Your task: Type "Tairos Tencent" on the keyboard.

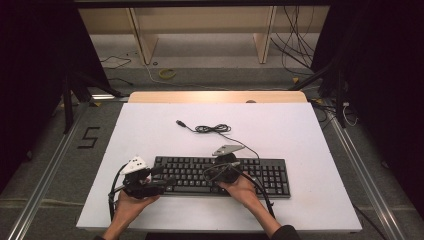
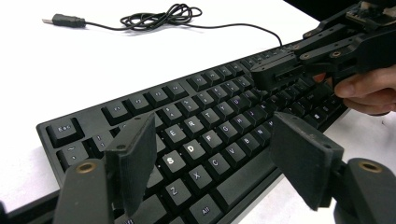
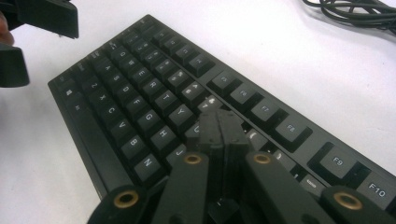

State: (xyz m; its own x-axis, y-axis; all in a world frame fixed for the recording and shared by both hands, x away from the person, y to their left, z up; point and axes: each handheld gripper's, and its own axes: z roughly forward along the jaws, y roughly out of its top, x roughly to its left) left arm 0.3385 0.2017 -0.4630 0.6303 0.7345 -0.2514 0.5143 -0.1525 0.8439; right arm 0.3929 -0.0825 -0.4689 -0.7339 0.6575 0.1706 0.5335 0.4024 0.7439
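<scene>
Left gripper (image 2: pixel 210 163): jaws spread wide, holding nothing, poised over left end of keyboard (image 2: pixel 196 140), S and D keys between and just past the tips
Right gripper (image 3: pixel 219 128): jaws pressed together, empty, tips down on mid key rows near U and J; judged the nearer, already touching
Keyboard: black, full-size, long axis crosswise to both jaw pairs
Cable (image 1: pixel 212 129): coiled, well beyond, USB plug loose

Black tools (image 3: pixel 219 128) — brass rivets, grey plate (image 1: pixel 226 149).
</scene>
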